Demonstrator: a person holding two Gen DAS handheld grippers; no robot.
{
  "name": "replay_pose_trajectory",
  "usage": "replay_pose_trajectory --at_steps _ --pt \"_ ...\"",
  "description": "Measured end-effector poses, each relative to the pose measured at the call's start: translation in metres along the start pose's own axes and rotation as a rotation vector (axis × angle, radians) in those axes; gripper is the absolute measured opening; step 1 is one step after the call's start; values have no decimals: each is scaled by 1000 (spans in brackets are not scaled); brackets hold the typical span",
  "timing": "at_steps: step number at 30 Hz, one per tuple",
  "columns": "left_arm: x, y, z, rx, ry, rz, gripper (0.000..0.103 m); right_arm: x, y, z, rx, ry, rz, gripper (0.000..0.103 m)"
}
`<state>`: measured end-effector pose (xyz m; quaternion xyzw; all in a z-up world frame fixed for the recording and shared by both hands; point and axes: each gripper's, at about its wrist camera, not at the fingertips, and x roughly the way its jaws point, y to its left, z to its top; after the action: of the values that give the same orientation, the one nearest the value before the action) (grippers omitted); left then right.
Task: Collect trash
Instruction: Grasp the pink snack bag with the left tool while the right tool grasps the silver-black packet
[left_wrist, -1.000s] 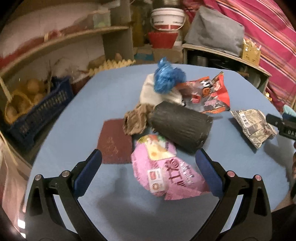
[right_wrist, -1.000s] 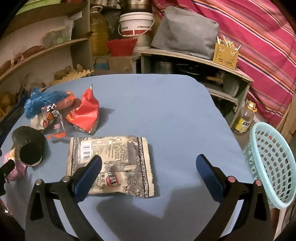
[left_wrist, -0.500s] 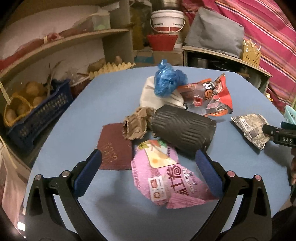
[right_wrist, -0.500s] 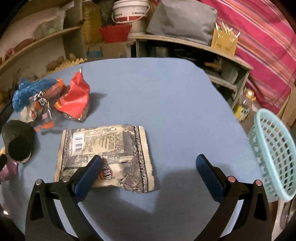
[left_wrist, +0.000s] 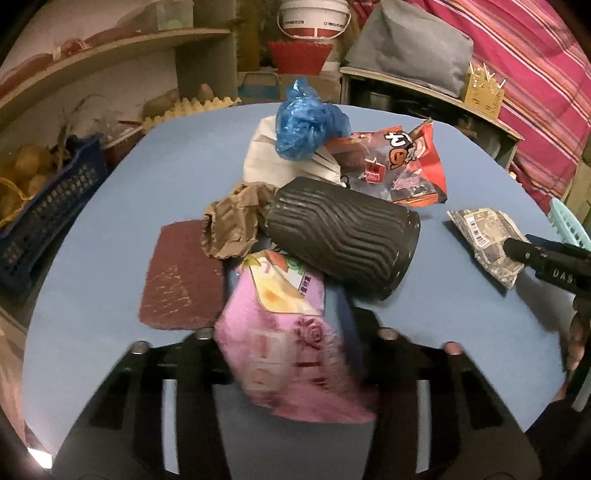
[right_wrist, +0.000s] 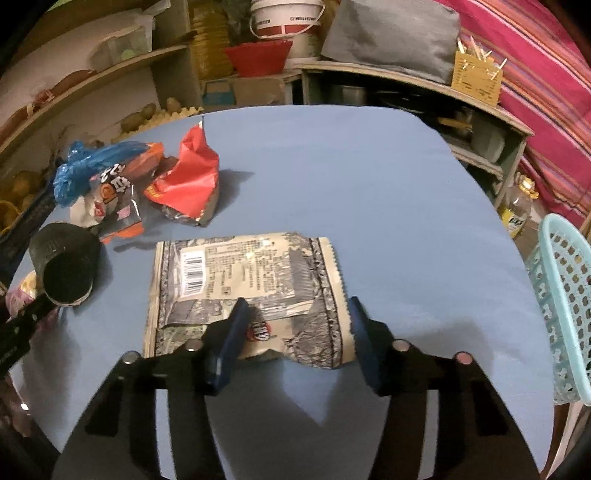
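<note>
Two hand-held grippers work a blue table (right_wrist: 369, 177) littered with trash. The left gripper (left_wrist: 291, 343) has just been closing its jaws on a pink packet (left_wrist: 291, 354) at the near edge of the pile; the packet sits between the fingers, bunched and blurred, and the pads themselves are hidden behind it, so whether they already press on it cannot be told for sure. Just beyond the packet lies a black ribbed cup (left_wrist: 343, 236) on its side, its mouth facing right. A crumpled brown paper (left_wrist: 232, 218) touches the cup's base, and a dark red pad (left_wrist: 181, 277) lies flat to the left. Behind them sit a white wad (left_wrist: 266, 158), a blue plastic bag (left_wrist: 306, 125) on top of it, and a red snack wrapper (left_wrist: 406, 162).

The right gripper (right_wrist: 295, 332) has likewise just been closing, around the near right part of a grey-and-cream wrapper (right_wrist: 251, 280) lying flat with its barcode up. Its left pad (right_wrist: 232, 339) rests on the wrapper and the right one meets the wrapper's right edge, which has buckled up off the table. A pale green basket (right_wrist: 565, 295) stands off the table's right side.
</note>
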<state>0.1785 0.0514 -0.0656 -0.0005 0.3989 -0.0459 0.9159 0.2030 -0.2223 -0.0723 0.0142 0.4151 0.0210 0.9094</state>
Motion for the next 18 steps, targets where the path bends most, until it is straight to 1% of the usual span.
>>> replay_pose_trajectory --at_steps 1,2,3,4,6,8,9,10,13,18 --pt "1 0 1 -1 2 1 32 0 -1 0 -3 -2 -2 42" --pt "1 1 2 -2 6 2 24 0 -1 1 -1 -2 -1 34" --pt "3 1 3 -7 15 -9 19 1 -3 1 5 0 5 27" --pt "4 2 4 -16 22 -16 19 2 -4 2 13 3 10 24" --pt "3 3 4 -25 21 -19 17 2 -4 1 7 3 7 13" --pt "1 3 4 -27 16 -15 16 2 -3 1 -2 4 14 8" --pt "0 3 4 -28 12 -13 15 1 -3 1 -4 3 23 3" --pt "-3 3 4 -29 6 -12 12 1 -4 1 -3 -1 27 3" --pt "-13 4 5 -38 -15 -10 12 -7 -10 3 5 -32 35 2" --pt "-37 3 9 -56 -66 18 12 -29 -27 10 23 -97 31 2"
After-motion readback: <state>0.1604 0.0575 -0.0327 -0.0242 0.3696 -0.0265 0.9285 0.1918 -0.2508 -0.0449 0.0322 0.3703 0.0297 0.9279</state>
